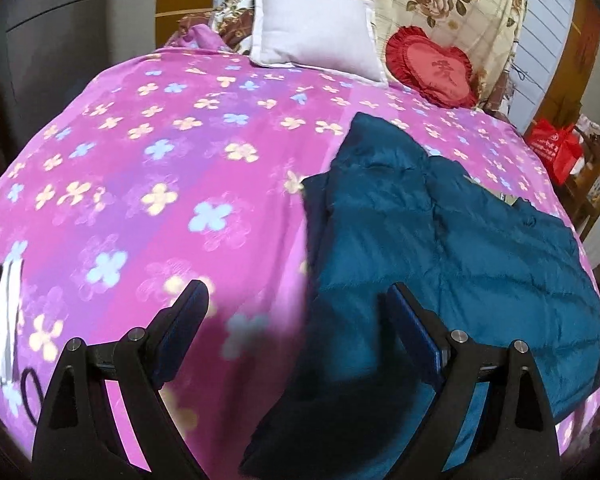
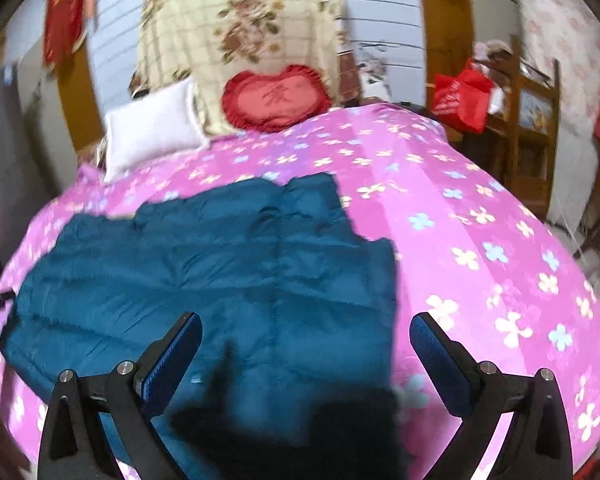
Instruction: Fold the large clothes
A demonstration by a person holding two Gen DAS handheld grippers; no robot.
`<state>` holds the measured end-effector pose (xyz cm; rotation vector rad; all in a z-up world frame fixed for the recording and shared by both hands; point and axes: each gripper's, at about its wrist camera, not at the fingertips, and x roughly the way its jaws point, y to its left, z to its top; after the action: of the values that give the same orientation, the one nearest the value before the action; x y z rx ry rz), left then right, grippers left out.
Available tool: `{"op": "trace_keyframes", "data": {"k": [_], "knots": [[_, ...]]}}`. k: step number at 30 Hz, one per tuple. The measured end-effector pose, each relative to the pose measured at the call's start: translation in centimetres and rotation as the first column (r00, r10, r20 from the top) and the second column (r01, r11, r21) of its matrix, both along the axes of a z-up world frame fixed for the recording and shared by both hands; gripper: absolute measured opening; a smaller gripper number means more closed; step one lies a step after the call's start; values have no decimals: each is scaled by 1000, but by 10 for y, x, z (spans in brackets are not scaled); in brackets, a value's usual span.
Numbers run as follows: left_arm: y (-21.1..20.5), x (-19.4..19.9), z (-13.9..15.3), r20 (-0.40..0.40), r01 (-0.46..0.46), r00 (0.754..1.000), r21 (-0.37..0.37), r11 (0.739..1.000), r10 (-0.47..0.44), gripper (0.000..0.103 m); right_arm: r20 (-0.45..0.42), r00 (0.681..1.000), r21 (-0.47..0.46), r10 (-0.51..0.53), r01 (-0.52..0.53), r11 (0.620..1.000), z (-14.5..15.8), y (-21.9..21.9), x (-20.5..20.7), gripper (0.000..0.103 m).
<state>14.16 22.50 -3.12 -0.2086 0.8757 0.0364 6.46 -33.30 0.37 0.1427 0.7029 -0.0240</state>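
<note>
Only the left view shows a white cloth (image 1: 4,320) at the bed's (image 1: 140,184) edge, while both grippers' fingers (image 1: 184,316) (image 2: 172,356) stand apart, empty, above the teal jacket (image 1: 440,248) (image 2: 220,260).

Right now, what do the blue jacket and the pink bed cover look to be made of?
Blue jacket: seemingly a padded synthetic shell, nylon or polyester; slight sheen, puffy stitched quilting. Pink bed cover: thin woven printed fabric, matte, flower pattern, lying smooth; the fibre cannot be told.

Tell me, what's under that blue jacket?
The jacket lies flat on the pink flowered bedspread, which shows all around it. Whatever sits directly beneath is covered. Both grippers hover open above.
</note>
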Motion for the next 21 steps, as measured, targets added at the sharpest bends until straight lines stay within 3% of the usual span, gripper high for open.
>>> {"op": "trace_keyframes", "data": {"k": [9, 16, 21], "knots": [[-4, 49, -5, -75, -43, 996, -12, 999, 42, 91, -6, 999, 129, -37, 38, 991, -3, -36, 14, 103], [-16, 44, -24, -83, -9, 996, 37, 999, 12, 91, -28, 997, 138, -69, 72, 988, -2, -44, 19, 103], [-11, 45, -29, -95, -29, 995, -2, 1000, 28, 92, -50, 993, 110, -112, 116, 987, -5, -51, 17, 103]]}}
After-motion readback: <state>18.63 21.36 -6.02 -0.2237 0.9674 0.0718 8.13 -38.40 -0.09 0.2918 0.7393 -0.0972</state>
